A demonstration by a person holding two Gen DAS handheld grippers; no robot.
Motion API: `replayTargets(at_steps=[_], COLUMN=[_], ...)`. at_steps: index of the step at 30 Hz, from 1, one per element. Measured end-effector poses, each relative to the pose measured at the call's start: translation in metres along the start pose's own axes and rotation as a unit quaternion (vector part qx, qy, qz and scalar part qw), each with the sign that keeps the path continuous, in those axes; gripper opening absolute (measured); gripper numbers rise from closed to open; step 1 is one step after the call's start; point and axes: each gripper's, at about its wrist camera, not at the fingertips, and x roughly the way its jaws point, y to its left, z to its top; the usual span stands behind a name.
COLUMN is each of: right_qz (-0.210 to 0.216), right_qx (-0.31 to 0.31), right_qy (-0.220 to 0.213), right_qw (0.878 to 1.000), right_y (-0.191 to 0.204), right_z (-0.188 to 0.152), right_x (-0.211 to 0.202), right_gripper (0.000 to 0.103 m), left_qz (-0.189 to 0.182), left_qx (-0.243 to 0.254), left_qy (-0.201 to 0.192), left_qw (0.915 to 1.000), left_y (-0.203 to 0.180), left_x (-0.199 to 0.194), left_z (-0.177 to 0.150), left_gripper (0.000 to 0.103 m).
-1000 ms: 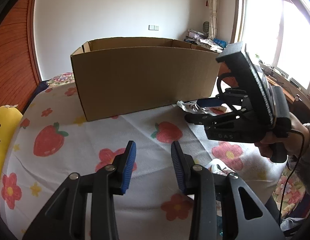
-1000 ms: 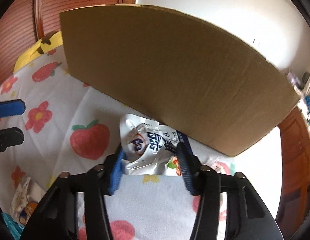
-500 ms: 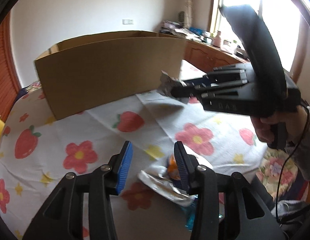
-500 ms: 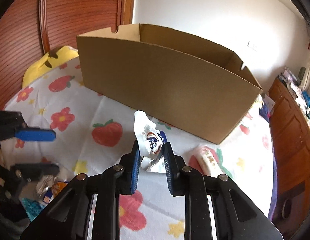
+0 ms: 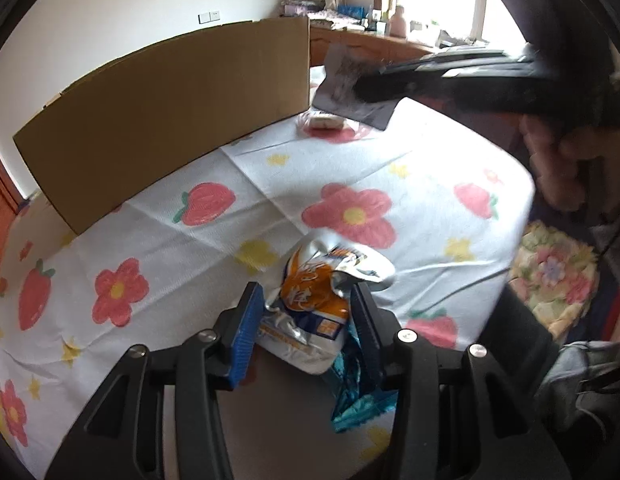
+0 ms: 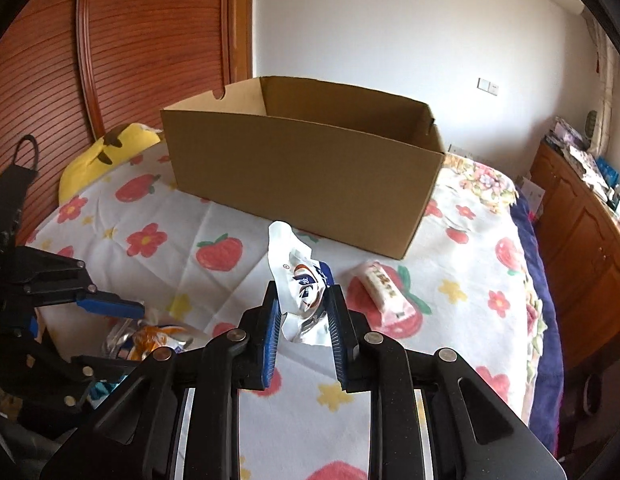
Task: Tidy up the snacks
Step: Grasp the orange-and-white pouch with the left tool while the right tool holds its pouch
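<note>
- Your right gripper [image 6: 302, 324] had its jaws clenched on the white snack packet [image 6: 299, 280], held up in the air in front of the cardboard box [image 6: 310, 172], whose top stood open.
- That packet looked light, thin and crinkly; its upper end flopped free above the jaws, so you would have judged it soft and likely to swing or slide if moved sharply.
- The grip sat low on the packet's body, which seemed a fair place: a crumpled middle gives the pads more to bite than a slick flat edge.
- Your left gripper [image 5: 305, 316] had its jaws released and spread to either side of the orange-and-white snack bag [image 5: 310, 300], which lay on the flowered surface [image 5: 213, 240]; they did not look pressed into it yet.
- This bag appeared puffy and foil-lined, so probably slippery and easy to crush; taking it across the bunched middle, not the loose flap at its far end, looked the safer hold.
- A teal wrapper [image 5: 358, 404] lay partly under the bag beside the right-hand jaw, and could well have been pinched along with it.
- A pink-and-white bar [image 6: 384, 290] lay on the surface near the box's corner, apart from both grippers; it looked firmer and flatter than the bags.
</note>
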Motion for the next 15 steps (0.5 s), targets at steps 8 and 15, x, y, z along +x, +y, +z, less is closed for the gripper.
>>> replayTargets(at_steps=[8, 15], right_qz=[0.003, 0.007], right_qx=[0.015, 0.039], right_qy=[-0.012, -0.010], right_qw=[1.000, 0.999], right_y=[-0.005, -0.016], right_z=[-0.011, -0.027], right_x=[-0.020, -0.021], right_gripper=[0.021, 0.021], left_qz=[0.014, 0.007], left_qx=[0.012, 0.011], left_qy=[0.011, 0.016], left_qw=[0.9998, 0.9998], left_y=[-0.002, -0.001], left_x=[0.010, 0.017], left_z=[0.012, 0.026], left_gripper=[0.050, 0.051])
